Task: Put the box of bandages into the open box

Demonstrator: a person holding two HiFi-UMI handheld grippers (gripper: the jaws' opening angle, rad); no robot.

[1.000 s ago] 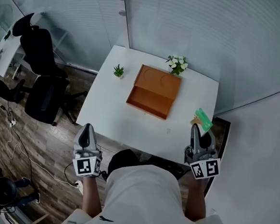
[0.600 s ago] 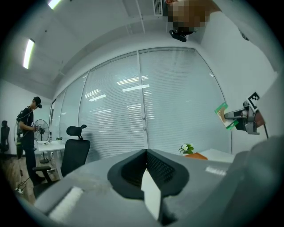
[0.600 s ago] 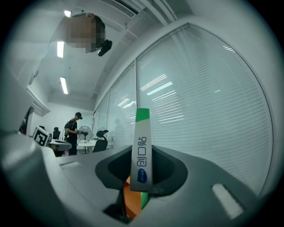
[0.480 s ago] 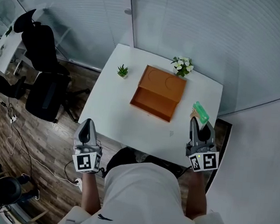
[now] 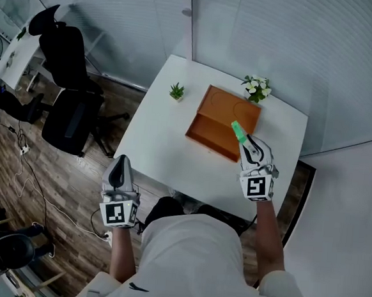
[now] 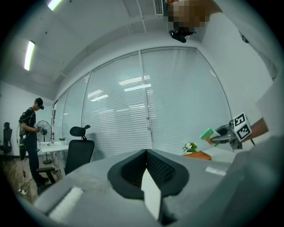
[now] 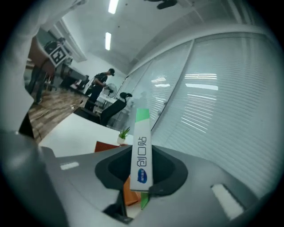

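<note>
The orange open box (image 5: pixel 217 118) lies on the white table (image 5: pixel 167 143), its lid folded back toward the window. My right gripper (image 5: pixel 246 143) is shut on the box of bandages (image 5: pixel 238 131), a slim green and white carton that hangs over the open box's right part. In the right gripper view the box of bandages (image 7: pixel 142 153) stands upright between the jaws, with the orange box (image 7: pixel 105 146) beyond. My left gripper (image 5: pixel 120 166) is shut with nothing in it, off the table's front left corner, over the floor.
A small green plant (image 5: pixel 176 90) and a pot of white flowers (image 5: pixel 256 87) stand at the table's back, either side of the orange box. Black office chairs (image 5: pixel 71 97) stand left of the table. A person (image 6: pixel 30 133) stands far off at the left.
My right gripper has carried the box of bandages from the table's right edge leftward and forward, to over the orange box. The left gripper has hardly moved.
</note>
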